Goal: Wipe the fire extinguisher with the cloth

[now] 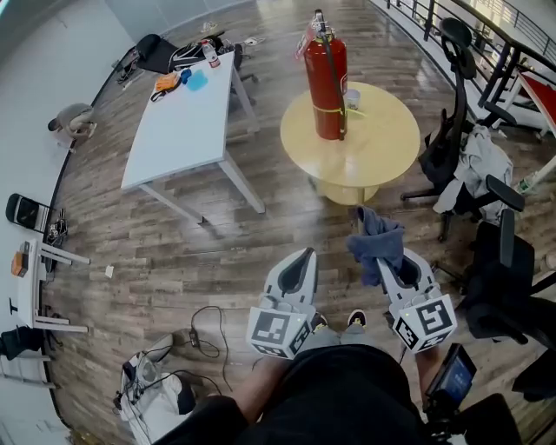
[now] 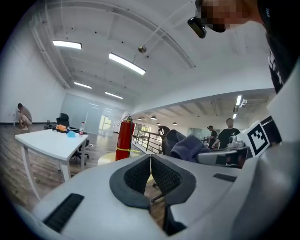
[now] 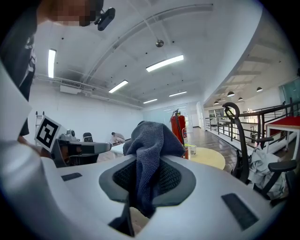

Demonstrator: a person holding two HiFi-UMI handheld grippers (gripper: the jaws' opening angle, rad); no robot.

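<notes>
Closest in, the person holds both tools low in front of their body over the wood floor. The left gripper has its jaws pressed together with nothing between them. Just beside it, the right gripper is clamped on a dark blue-grey cloth. The cloth bunches up above the jaw tips, and a fold hangs down between the pads. A tangle of cables lies on the floor off to the person's left. Further on stands a round yellow table. The red fire extinguisher stands upright on it, toward the table's far left part, well apart from the cloth and both grippers. A small clear cup sits just beside the extinguisher on its right. To the right of the round table is a black office chair with pale clothing draped on the next seat. To the left is a long white table with an orange thing and a blue thing near its far end. A person crouches by the wall at the far left, and a railing runs along the far right.
</notes>
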